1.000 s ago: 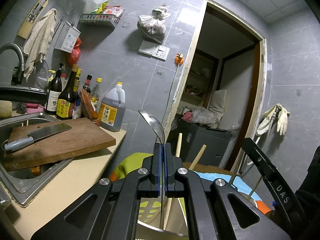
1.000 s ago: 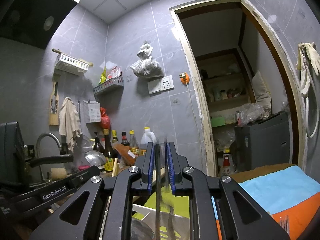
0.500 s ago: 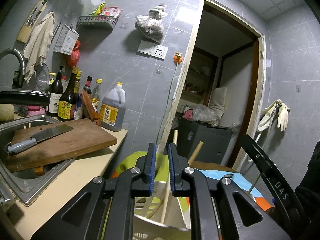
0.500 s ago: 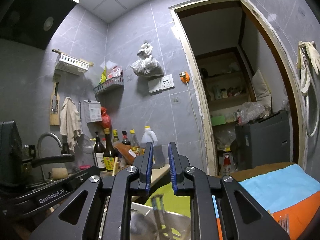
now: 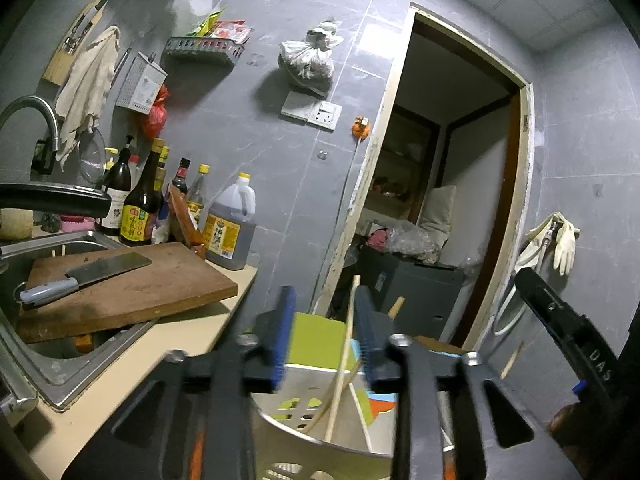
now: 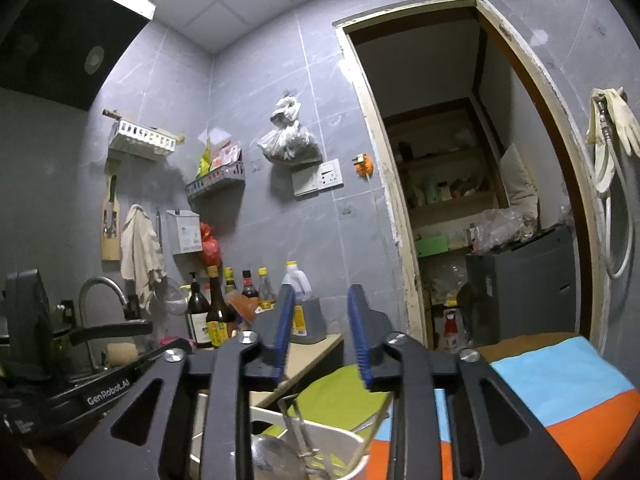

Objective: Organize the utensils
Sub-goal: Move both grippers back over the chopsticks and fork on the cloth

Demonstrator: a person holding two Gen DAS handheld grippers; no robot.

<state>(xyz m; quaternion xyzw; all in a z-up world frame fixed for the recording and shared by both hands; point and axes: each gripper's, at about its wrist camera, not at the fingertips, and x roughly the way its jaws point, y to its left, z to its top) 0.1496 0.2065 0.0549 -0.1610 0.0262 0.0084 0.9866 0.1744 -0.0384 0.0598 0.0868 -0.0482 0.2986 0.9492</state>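
A white slotted utensil holder [image 5: 320, 432] stands below my left gripper [image 5: 325, 334], which is open and empty just above its rim. Wooden chopsticks [image 5: 340, 368] lean inside it. In the right wrist view the same holder [image 6: 328, 440] contains a metal spoon [image 6: 272, 452] and a metal utensil handle [image 6: 296, 428]. My right gripper [image 6: 320, 334] is open and empty above it. Each gripper's black body shows at the edge of the other's view.
A wooden cutting board [image 5: 120, 288] with a cleaver [image 5: 88, 276] lies over the sink [image 5: 48, 364] on the left. Bottles [image 5: 140, 208] stand against the tiled wall. A green, blue and orange cloth [image 6: 560, 392] covers the surface under the holder. A doorway [image 5: 448, 200] is on the right.
The left gripper let go of the spoon and the right gripper let go of a thin metal utensil. Both now stand in the holder, and both grippers have opened wider.
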